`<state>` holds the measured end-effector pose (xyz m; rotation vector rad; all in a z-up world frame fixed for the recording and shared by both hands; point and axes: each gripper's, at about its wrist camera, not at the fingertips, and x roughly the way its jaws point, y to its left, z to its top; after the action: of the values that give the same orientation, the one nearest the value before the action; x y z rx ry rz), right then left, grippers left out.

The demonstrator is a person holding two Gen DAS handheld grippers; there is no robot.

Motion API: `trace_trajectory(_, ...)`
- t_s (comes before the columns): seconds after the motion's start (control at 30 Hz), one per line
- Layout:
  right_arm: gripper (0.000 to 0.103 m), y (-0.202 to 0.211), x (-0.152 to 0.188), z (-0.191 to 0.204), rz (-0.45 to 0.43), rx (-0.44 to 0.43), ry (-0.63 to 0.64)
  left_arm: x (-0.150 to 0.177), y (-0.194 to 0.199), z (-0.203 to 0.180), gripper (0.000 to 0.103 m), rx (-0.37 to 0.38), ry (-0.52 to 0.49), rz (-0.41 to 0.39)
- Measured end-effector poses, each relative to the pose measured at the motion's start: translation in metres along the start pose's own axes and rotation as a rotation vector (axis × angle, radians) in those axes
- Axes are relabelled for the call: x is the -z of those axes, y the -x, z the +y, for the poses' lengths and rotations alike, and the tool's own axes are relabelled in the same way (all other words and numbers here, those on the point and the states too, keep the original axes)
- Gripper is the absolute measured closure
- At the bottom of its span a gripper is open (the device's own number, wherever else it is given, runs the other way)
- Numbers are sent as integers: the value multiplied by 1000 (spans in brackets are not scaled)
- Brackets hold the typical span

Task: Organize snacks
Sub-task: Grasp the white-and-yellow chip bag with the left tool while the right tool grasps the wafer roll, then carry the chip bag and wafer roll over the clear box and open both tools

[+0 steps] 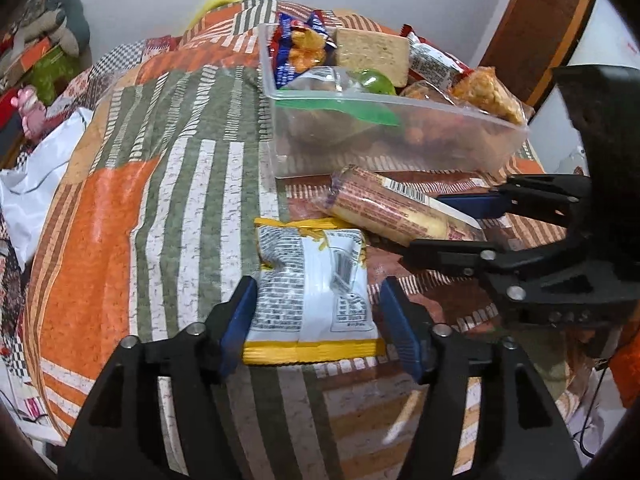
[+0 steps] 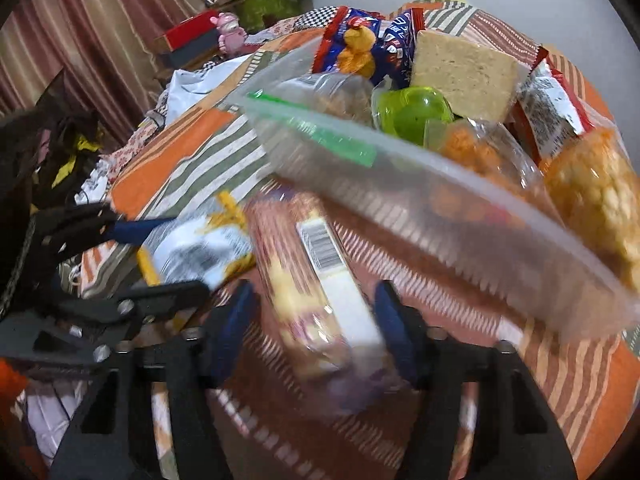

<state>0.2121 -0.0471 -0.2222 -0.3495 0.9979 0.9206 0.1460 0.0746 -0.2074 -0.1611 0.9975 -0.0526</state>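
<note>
So both grippers are down on the patchwork bedspread (image 1: 168, 184) right in front of the clear plastic tub (image 1: 384, 128). The left gripper (image 1: 318, 322) is spread wide around a white and yellow snack packet (image 1: 312, 288) lying flat, pads on either side, not pinching it as far as I can see. The right gripper (image 2: 316, 332) straddles a biscuit roll (image 2: 316, 292) with the barcode up, jaws apart, though that view is blurry. The roll sits just beside the tub, touching the packet's far corner. The tub is already stuffed: blue chip bag (image 1: 298, 46), a pale cracker block (image 1: 372, 54), a green cup (image 1: 374, 82), orange puffs (image 1: 490, 92)
</note>
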Motion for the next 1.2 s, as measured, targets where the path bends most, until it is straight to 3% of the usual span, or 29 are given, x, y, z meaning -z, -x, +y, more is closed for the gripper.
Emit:
trace_trajectory(0.13,59,4,8,6,-50,22,2,1,-6,-9,38,-41,-37,-25)
trace_trajectory(0.23,61,8,11,6,-79,24,-17,2,-6,-15,47,-72,-70,-37)
trace_trajectory(0.47,61,34,16,-5,-157,2,-89,0,5,-23,50,-47,-74,-46)
trace_trajectory(0.73,61,75,23,-5,-266,23,-116,-18,40,-29,50,-18,-42,-135)
trace_trajectory(1.0,61,101,8,-10,-366,63,-126,-43,68,-39,50,-18,-50,-238)
trace_trajectory(1.2,61,97,-10,-21,-405,92,-155,-68,69,-40,50,12,-26,-280)
